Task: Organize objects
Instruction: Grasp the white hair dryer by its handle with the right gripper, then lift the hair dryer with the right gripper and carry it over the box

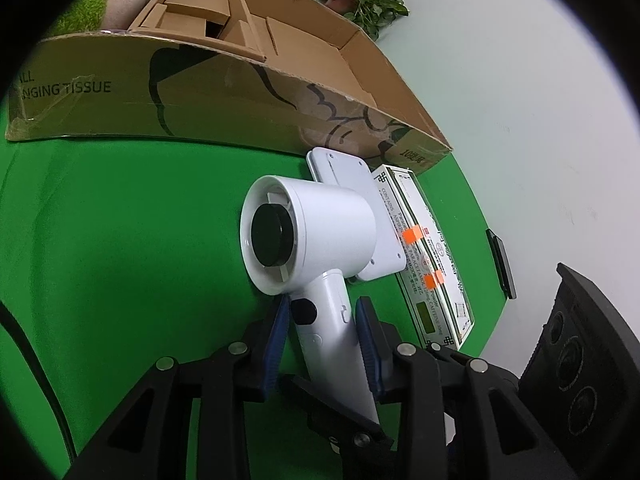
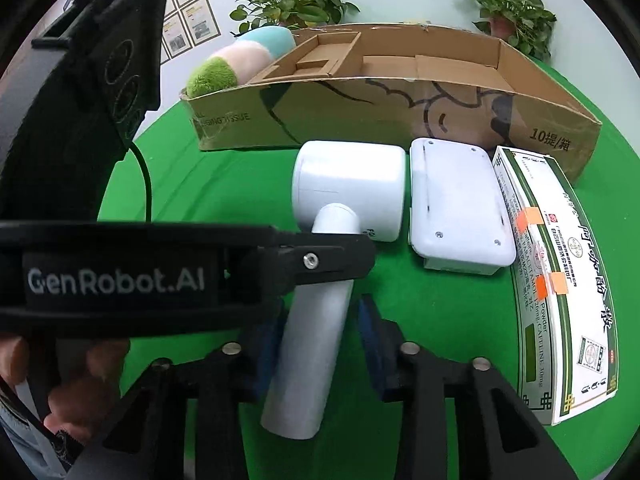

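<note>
White handheld fan (image 1: 316,240) lies on the green worktop (image 1: 120,240), its handle between both sets of jaws; beyond them to the right lie a white device (image 2: 460,204), a medicine box (image 2: 560,280), and the open cardboard box (image 2: 400,92)

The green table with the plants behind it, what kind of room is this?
Probably an office or lab set up for recording, not a home: a green cloth covers the table, framed papers hang on the wall, and potted plants stand behind a cardboard box.
</note>
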`<state>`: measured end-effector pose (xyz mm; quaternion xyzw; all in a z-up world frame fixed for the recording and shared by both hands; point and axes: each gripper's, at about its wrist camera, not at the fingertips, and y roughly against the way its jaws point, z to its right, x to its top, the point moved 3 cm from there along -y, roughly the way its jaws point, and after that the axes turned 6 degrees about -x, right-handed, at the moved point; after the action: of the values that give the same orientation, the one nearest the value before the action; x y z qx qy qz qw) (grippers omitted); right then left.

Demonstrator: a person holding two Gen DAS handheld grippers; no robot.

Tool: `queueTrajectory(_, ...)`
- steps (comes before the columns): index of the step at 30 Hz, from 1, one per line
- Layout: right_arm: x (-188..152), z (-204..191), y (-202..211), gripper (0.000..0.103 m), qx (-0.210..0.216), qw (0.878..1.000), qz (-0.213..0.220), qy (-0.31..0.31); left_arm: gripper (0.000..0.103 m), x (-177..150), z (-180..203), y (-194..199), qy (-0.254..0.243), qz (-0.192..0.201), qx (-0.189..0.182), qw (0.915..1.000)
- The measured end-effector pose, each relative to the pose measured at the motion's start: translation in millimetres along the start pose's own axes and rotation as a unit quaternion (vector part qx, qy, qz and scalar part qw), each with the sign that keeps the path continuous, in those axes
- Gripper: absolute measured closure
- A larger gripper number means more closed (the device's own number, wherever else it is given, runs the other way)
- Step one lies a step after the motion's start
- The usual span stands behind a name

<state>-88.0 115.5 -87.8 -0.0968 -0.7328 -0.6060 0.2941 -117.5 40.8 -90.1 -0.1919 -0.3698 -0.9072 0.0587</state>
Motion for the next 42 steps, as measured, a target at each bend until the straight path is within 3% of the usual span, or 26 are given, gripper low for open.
queueTrajectory(5, -10, -1, 10, 0.073, -0.013, 1.000, 0.001, -0.008, 0.071, -9, 7, 0, -0.003, -0.001, 0.002, 1.0000)
queueTrajectory(15, 2, 7, 43, 0.080, -0.031, 0.998, 0.052, -0.031, 0.071, 6, 40, 25, -0.044, 0.050, -0.014, 0.9977)
queueTrajectory(28, 57, 15, 95, 0.080, -0.048, 0.989, 0.132, -0.037, 0.072, 53, 89, 57, -0.119, 0.090, -0.021, 0.9886)
queueTrajectory(42, 111, 22, 113, 0.080, -0.049, 0.985, 0.162, -0.032, 0.072, 105, 97, 69, -0.129, 0.116, -0.014, 0.9846)
